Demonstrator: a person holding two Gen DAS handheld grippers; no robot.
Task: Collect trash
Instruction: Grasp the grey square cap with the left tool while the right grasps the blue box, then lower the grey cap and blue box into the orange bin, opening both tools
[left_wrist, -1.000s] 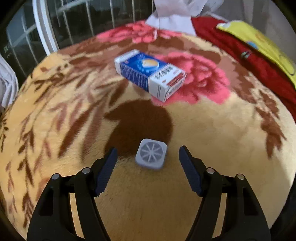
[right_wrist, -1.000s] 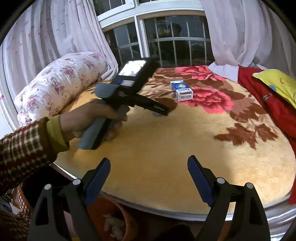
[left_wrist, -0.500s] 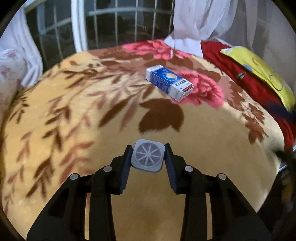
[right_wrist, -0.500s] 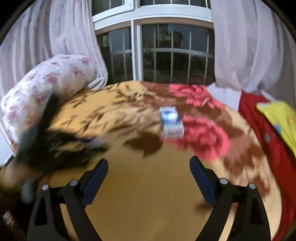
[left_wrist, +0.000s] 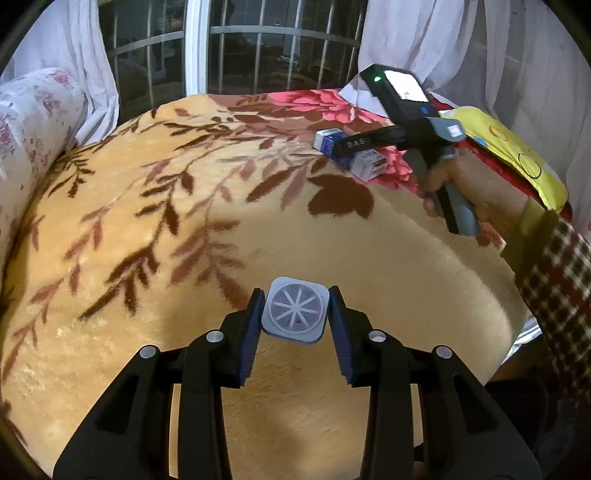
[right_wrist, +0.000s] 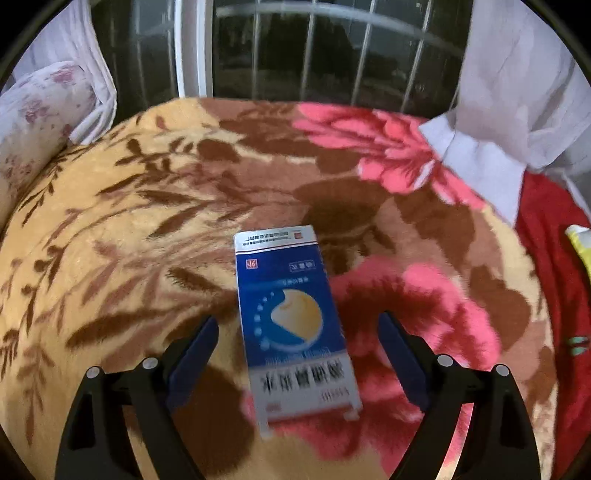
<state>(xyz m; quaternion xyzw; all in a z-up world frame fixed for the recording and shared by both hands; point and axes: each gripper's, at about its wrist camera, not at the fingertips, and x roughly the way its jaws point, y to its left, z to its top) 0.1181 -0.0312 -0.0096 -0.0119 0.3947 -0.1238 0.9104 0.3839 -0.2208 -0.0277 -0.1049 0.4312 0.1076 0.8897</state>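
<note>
Two trash items are in view: a grey cap (left_wrist: 295, 314) and a blue carton (right_wrist: 293, 321). Both are over a floral blanket (left_wrist: 129, 206) spread on a round surface.

Surroundings: a barred window (left_wrist: 258, 44) and white curtains (left_wrist: 461, 48) stand behind the blanket. A flowered pillow (left_wrist: 26, 125) lies at the left edge. A red cloth (right_wrist: 546, 236) and a yellow item (left_wrist: 517, 155) lie at the right edge. A curtain hem (right_wrist: 476, 166) rests on the blanket, well apart from the carton. Nothing lies between the right gripper (right_wrist: 297, 354) and the carton.

Left gripper (left_wrist: 295, 321): jaws closed further within the last second and now clamp the cap by two opposite sides. The cap's spoked face is turned toward the camera.

Right gripper: jaws apart, one on each side of the carton, pads clear of it. They have closed slightly. In the left view, a hand (left_wrist: 469, 184) with a plaid sleeve (left_wrist: 554, 280) holds this gripper above the carton.

Carton: lies flat, blue face up, on the pink flower. Its long axis runs away from the right camera, roughly along the fingers, tilted slightly left at the far end. The white printed end is nearest the camera.
</note>
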